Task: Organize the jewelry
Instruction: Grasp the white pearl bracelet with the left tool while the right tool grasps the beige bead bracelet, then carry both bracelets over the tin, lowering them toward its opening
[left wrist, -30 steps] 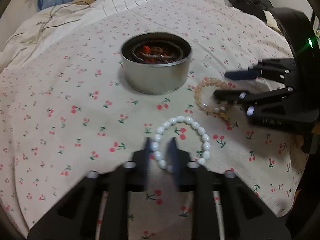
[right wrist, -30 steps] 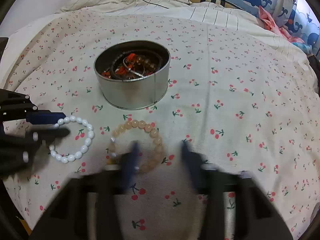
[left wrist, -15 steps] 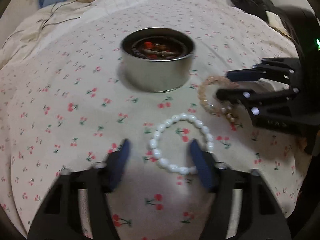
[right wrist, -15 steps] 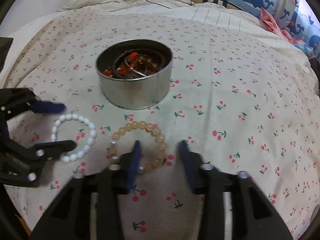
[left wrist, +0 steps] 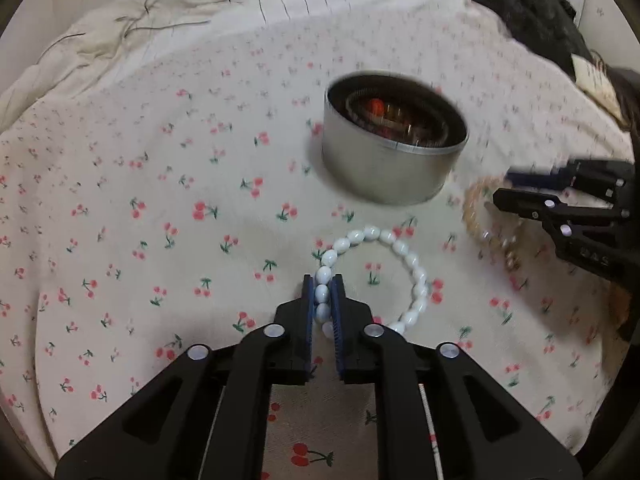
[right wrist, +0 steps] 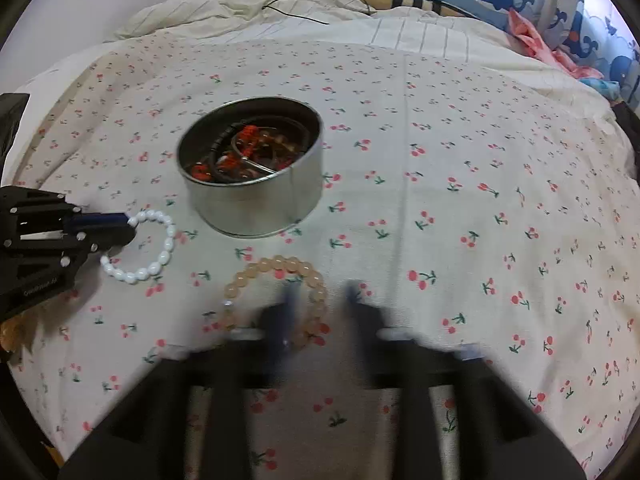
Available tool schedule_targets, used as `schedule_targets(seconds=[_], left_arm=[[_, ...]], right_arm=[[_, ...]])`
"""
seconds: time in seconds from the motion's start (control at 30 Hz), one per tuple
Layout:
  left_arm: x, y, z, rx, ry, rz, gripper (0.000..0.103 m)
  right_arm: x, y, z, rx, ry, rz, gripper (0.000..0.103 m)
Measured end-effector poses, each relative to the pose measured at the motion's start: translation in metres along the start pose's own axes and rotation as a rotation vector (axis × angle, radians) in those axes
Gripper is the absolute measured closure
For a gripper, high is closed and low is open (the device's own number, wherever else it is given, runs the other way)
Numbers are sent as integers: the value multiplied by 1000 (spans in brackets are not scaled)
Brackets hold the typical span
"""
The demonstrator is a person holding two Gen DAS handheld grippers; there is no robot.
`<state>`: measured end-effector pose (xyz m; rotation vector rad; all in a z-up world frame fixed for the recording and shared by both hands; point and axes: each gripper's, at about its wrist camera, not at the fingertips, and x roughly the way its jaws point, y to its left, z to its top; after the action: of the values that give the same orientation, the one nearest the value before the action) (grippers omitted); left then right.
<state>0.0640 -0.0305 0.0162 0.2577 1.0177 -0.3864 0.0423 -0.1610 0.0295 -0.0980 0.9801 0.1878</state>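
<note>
Both wrist views look low and close across the bedsheet (left wrist: 160,200); both share the tin (left wrist: 394,160), center frame.

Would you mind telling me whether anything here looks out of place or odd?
Two bracelets lie outside the tin that holds the other jewelry: the white bracelet, pinched in the left claw, and the peach bracelet, straddled by the open right claw. Nothing looks spilled or damaged.
</note>
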Motion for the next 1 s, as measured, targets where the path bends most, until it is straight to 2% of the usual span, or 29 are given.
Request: schedule_targets(seconds=[0.03,0.07,0.13,0.2,0.23,0.3,0.37,0.5,0.8,1.0], left_arm=[[-1,0,0,3,-5,11,79],[-2,1,1,0,-13,10,64],[-2,2,3,-16,-24,11,47],[5,1,3,-18,-7,8,46],[8,0,3,-13,2,6,46],[10,-2,3,3,7,-12,55],[7,-6,5,23,11,-45,94],[-2,-14,7,53,-18,-48,96],[-20,-5,19,20,-83,-71,96],[-35,-14,24,81,-142,-113,96]], right_arm=[[1,1,0,-6,0,3,53],[1,2,-1,-11,5,6,53],[5,3,-2,-22,15,4,53],[8,7,-3,-40,21,-6,54],[8,7,-4,-43,20,-7,58],[6,7,-2,-43,20,8,89],[3,5,-2,-40,13,18,93],[-4,5,1,-37,-11,22,95],[-25,-4,15,34,-76,94,95],[-37,-11,22,64,-111,127,95]])
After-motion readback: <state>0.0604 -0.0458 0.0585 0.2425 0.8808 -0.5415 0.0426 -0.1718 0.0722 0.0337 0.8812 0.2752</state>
